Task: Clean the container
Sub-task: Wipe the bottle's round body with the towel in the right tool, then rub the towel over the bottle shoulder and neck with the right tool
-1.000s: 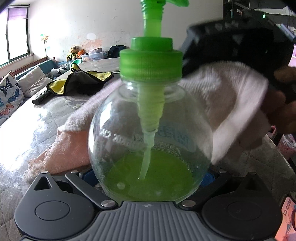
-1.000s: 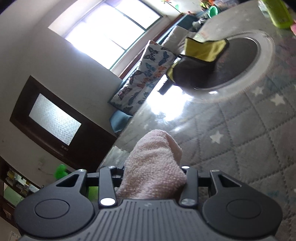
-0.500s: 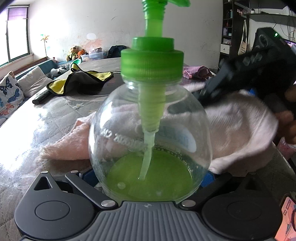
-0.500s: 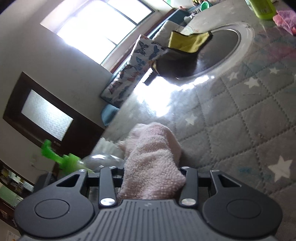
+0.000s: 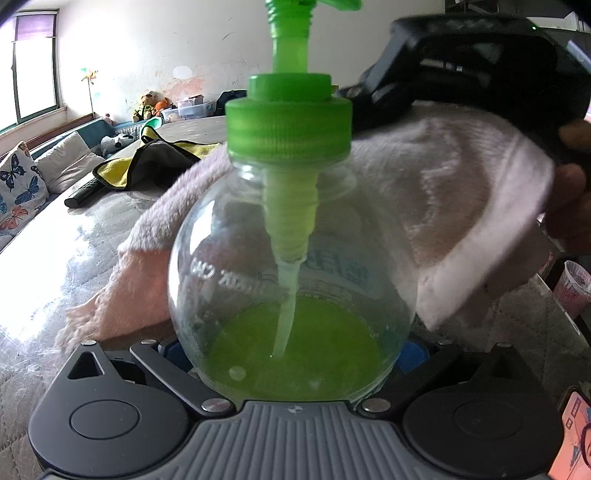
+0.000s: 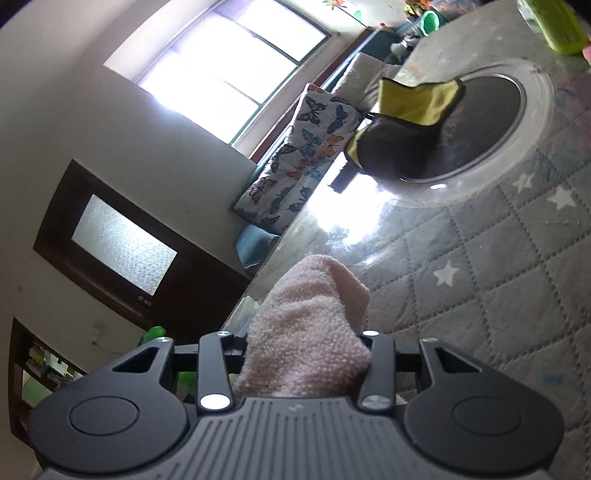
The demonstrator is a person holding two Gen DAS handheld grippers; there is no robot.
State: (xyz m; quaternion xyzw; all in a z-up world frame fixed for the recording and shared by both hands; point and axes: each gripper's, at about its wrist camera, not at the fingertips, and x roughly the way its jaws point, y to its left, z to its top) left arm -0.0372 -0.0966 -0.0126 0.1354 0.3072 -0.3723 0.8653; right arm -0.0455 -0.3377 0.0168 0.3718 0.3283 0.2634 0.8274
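A round clear pump bottle (image 5: 291, 280) with green liquid at its bottom and a green cap (image 5: 288, 125) fills the left wrist view. My left gripper (image 5: 293, 350) is shut on its lower body, with blue pads (image 5: 410, 350) on both sides. Behind the bottle, a pink towel (image 5: 443, 192) drapes against its far side up to the shoulder. My right gripper (image 5: 461, 62) holds that towel from the upper right, with a hand (image 5: 569, 199) on its handle. In the right wrist view the right gripper (image 6: 306, 339) is shut on the towel (image 6: 314, 332), which hides its fingertips.
On the quilted grey table cover (image 6: 517, 277) lie a yellow and black cloth (image 5: 147, 162) on a dark round turntable (image 6: 480, 122), a black remote (image 5: 83, 195) and a green container (image 6: 557, 26). A butterfly cushion (image 5: 18, 192) is at the left and a pink cup (image 5: 572, 291) at the right.
The right gripper dropped low behind the bottle with the towel, then rose again to the bottle's shoulder near the cap. The left gripper and the bottle stayed put.
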